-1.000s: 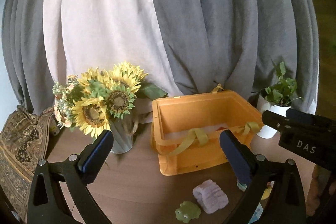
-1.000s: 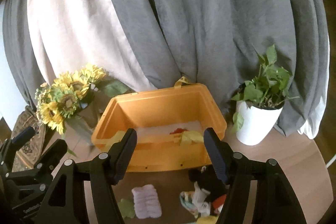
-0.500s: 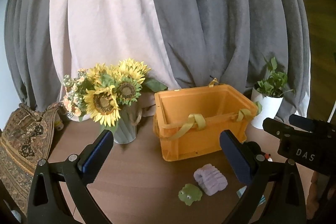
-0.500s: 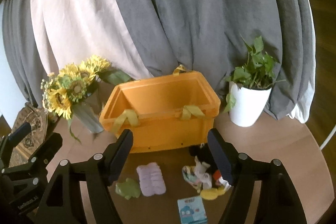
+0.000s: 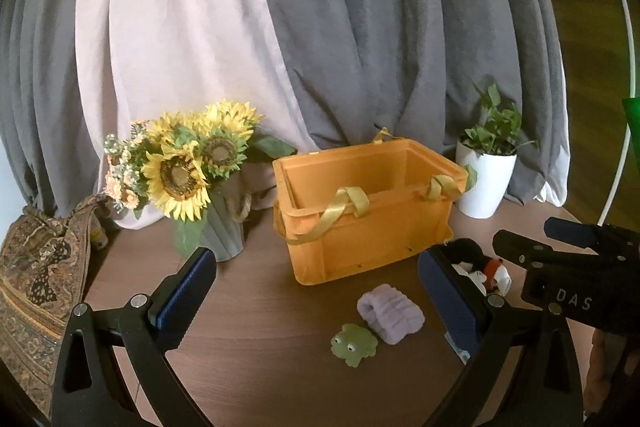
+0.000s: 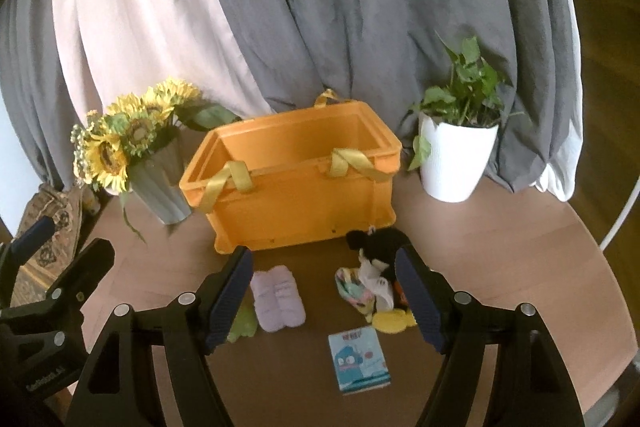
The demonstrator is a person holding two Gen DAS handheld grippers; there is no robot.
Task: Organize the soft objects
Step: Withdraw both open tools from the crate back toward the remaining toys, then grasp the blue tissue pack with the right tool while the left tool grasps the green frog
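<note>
An orange crate (image 5: 360, 223) (image 6: 296, 187) with yellow strap handles stands on the round wooden table. In front of it lie a lilac plush roll (image 5: 390, 313) (image 6: 277, 298), a green frog toy (image 5: 354, 343) (image 6: 243, 323), a black-and-white plush toy (image 5: 476, 263) (image 6: 376, 259) with a yellow piece, and a small blue card pack (image 6: 359, 355). My left gripper (image 5: 320, 303) is open and empty above the table, left of the toys. My right gripper (image 6: 326, 301) is open and empty, hovering over the toys.
A grey vase of sunflowers (image 5: 192, 179) (image 6: 132, 143) stands left of the crate. A white pot with a green plant (image 5: 486, 179) (image 6: 456, 151) stands to its right. A patterned cloth (image 5: 36, 287) hangs at the table's left edge. Grey and pale curtains hang behind.
Both grippers have pulled back and up from the crate, so more of the table and the toys now shows. Both stay open and empty.
</note>
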